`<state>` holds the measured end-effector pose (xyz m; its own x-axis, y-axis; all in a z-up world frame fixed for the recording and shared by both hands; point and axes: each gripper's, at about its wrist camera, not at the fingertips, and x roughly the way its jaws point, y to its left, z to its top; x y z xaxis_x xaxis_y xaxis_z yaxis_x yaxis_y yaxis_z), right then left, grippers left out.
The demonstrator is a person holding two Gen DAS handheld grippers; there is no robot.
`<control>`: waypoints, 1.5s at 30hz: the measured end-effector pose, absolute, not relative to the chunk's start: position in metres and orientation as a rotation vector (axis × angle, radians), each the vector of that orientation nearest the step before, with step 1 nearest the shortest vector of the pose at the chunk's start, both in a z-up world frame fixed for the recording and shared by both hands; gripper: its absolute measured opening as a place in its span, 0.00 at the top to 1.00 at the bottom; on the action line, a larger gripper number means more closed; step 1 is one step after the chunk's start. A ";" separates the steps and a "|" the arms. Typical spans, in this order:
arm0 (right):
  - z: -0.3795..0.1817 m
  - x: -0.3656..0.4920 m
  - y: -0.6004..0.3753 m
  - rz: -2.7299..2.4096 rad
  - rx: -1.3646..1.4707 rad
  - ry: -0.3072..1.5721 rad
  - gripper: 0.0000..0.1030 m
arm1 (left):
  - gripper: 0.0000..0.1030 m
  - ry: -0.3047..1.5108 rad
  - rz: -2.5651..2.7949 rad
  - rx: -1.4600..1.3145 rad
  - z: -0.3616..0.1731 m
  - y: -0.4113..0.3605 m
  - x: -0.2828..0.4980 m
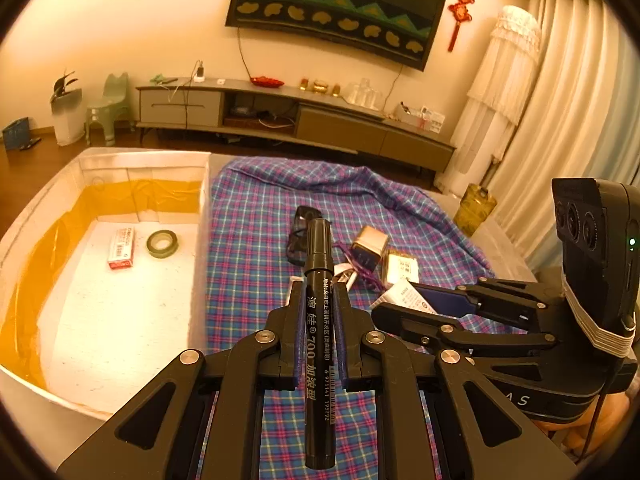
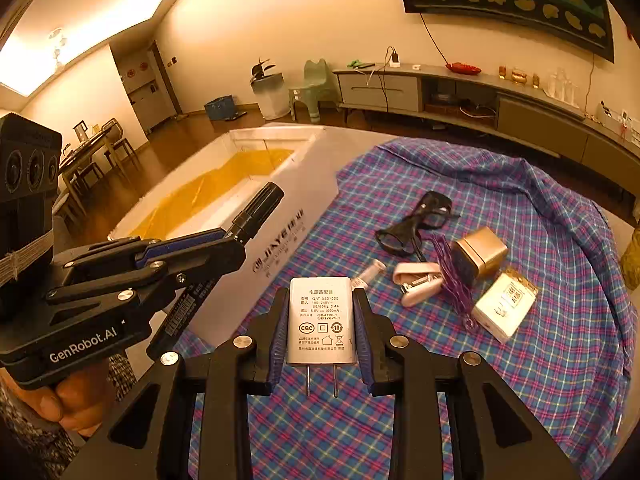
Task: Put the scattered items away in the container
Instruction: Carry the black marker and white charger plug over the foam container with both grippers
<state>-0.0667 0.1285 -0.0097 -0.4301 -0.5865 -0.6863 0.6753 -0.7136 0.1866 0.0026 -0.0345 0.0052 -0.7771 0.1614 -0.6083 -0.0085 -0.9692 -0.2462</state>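
My left gripper (image 1: 319, 300) is shut on a black marker pen (image 1: 318, 320) and holds it above the plaid cloth (image 1: 256, 240), beside the white box (image 1: 202, 208). The box holds a red-and-white packet (image 1: 121, 249) and a green tape roll (image 1: 161, 243). My right gripper (image 2: 321, 300) is shut on a white power adapter (image 2: 321, 326), prongs toward the camera. On the cloth lie black glasses (image 2: 416, 224), a pink stapler (image 2: 418, 282), a gold tin (image 2: 482, 254), a white packet (image 2: 504, 306) and a purple strip (image 2: 452, 276).
The white box's near wall (image 2: 288, 248) stands left of the cloth. A TV cabinet (image 1: 296, 116) runs along the far wall. A yellow bottle (image 1: 474, 208) stands at the cloth's right edge. A small clear tube (image 2: 370, 272) lies near the stapler.
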 end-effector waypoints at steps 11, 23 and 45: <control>0.014 -0.055 0.100 -2.171 0.918 0.150 0.69 | 0.87 -0.409 2.877 -0.935 0.026 -0.058 0.024; 0.033 -0.049 0.066 -2.165 0.868 0.156 0.69 | 0.87 -0.504 2.896 -0.877 0.039 -0.092 0.032; 0.031 -0.056 0.013 -2.138 0.860 0.145 0.69 | 0.87 -0.691 2.946 -0.834 0.040 -0.160 0.034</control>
